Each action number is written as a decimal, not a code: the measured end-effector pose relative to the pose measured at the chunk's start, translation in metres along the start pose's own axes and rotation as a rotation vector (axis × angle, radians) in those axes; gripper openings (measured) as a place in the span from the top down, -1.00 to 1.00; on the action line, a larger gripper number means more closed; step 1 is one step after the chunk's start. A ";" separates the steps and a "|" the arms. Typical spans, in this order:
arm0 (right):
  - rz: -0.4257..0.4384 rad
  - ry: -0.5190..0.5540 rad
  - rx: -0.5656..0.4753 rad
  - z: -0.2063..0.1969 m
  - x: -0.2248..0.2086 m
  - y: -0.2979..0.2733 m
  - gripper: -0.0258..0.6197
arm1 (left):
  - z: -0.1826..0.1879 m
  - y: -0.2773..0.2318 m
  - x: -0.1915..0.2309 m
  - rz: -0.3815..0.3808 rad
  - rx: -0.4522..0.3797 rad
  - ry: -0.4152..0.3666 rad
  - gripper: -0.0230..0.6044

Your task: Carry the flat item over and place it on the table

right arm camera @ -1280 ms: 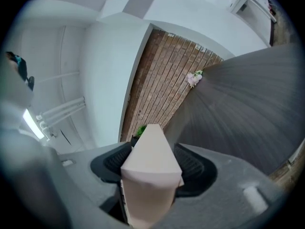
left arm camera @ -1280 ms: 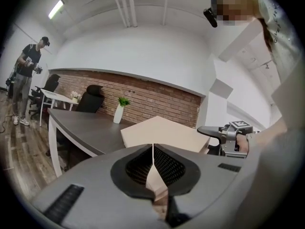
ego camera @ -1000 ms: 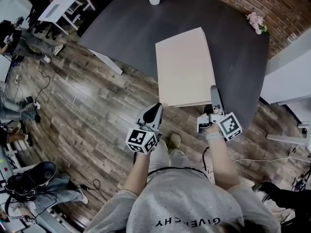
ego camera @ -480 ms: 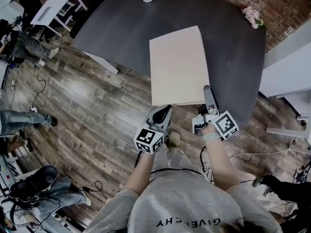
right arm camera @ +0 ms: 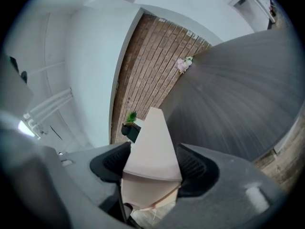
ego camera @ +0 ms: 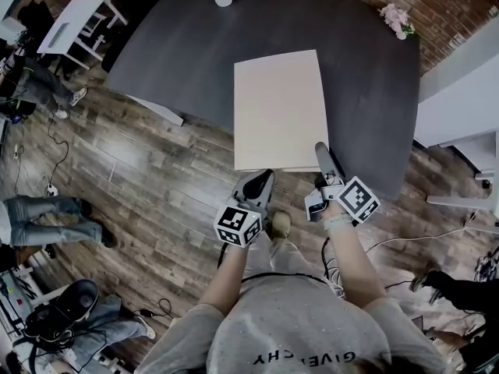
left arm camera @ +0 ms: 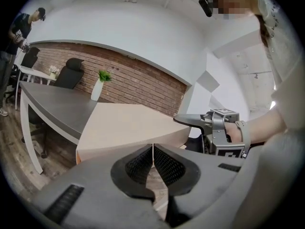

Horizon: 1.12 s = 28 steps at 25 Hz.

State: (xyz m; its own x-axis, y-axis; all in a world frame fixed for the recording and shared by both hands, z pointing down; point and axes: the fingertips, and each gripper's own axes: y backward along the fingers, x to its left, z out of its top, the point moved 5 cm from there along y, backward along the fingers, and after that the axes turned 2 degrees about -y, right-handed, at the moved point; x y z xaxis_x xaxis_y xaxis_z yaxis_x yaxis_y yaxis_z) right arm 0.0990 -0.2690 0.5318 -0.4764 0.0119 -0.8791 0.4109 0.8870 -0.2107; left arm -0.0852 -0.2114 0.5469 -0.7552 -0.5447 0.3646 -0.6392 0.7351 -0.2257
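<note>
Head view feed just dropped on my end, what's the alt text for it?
From above, a pale flat board sits mostly over a dark table. The right claw grips its near right corner; the left claw is shut at the near left corner, over wood floor.

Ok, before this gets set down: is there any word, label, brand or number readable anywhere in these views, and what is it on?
"GIVENCHY": printed on the person's grey shirt, upside down in the head view.
The flat board: plain face, no print.
The marker cubes: black-and-white square patterns only, no letters or numbers.
Nothing readable in either gripper view.
</note>
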 end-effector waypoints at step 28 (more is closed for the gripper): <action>-0.130 0.549 0.131 -0.001 0.011 -0.026 0.16 | 0.008 -0.034 0.043 -0.032 -0.011 0.079 0.91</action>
State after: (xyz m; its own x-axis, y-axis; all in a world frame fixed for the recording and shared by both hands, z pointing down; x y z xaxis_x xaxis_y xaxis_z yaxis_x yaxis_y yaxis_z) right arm 0.0825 -0.2915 0.5278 -0.8486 0.1757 -0.4990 0.3982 0.8332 -0.3837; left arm -0.0966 -0.2628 0.5632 -0.7201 -0.5352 0.4416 -0.6612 0.7222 -0.2029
